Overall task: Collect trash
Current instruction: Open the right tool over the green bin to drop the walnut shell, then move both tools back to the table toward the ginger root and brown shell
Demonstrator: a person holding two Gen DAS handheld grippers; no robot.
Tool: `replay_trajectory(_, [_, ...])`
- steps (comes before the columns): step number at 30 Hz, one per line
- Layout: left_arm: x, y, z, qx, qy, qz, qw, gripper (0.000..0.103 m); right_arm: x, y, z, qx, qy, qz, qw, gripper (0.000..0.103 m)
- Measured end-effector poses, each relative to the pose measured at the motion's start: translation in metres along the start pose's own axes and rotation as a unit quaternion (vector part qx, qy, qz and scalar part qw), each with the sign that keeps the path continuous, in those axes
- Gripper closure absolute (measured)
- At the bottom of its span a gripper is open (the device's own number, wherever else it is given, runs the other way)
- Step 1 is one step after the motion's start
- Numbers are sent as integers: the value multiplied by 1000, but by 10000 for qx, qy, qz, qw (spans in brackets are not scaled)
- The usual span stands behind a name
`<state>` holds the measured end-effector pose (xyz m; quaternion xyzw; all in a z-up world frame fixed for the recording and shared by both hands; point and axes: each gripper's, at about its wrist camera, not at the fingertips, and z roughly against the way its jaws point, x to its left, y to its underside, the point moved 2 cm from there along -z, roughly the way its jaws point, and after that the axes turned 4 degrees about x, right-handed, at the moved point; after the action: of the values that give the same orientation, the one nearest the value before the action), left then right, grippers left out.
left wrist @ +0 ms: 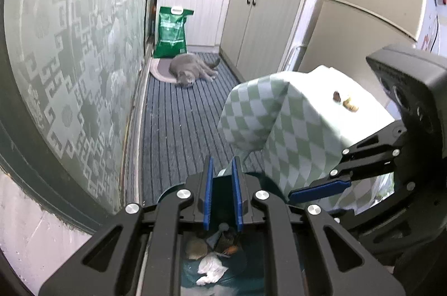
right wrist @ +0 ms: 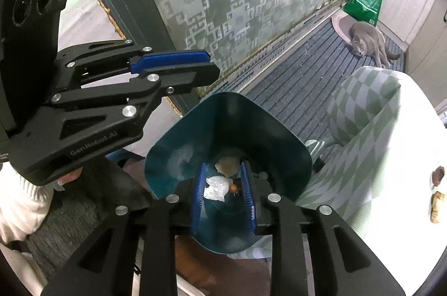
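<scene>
A teal trash bin (right wrist: pixel 178 145) stands on the floor beside the table, and it also shows under my fingers in the left wrist view (left wrist: pixel 251 268). Inside lie a crumpled white wrapper (right wrist: pixel 215 188), a tan scrap (right wrist: pixel 227 166) and a small orange bit (right wrist: pixel 233 187). My right gripper (right wrist: pixel 222 188) hangs open and empty over the bin mouth. My left gripper (left wrist: pixel 222 178) is open and empty above the bin, and shows in the right wrist view (right wrist: pixel 206 64). More scraps (left wrist: pixel 345 101) lie on the table top.
A green-checked tablecloth (left wrist: pixel 279 128) hangs off the table right of the bin. A grey cat (left wrist: pixel 192 68) lies on the striped mat (left wrist: pixel 178 128) ahead. A green bag (left wrist: pixel 171 32) leans on white cabinets. A patterned glass door (left wrist: pixel 72 50) lines the left side.
</scene>
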<state>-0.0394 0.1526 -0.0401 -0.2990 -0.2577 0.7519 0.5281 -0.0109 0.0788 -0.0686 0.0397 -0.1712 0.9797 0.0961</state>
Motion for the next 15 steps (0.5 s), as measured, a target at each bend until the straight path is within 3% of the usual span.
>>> replay_trajectory(10, [-17, -22, 13, -472, 140, 67, 9988, 85, -25, 9, 53, -962, 226, -285, 9947, 77])
replay_trajectory(15, [-40, -31, 5, -487, 241, -66, 9985, 78, -62, 26, 84, -1425, 635, -836, 9842, 62])
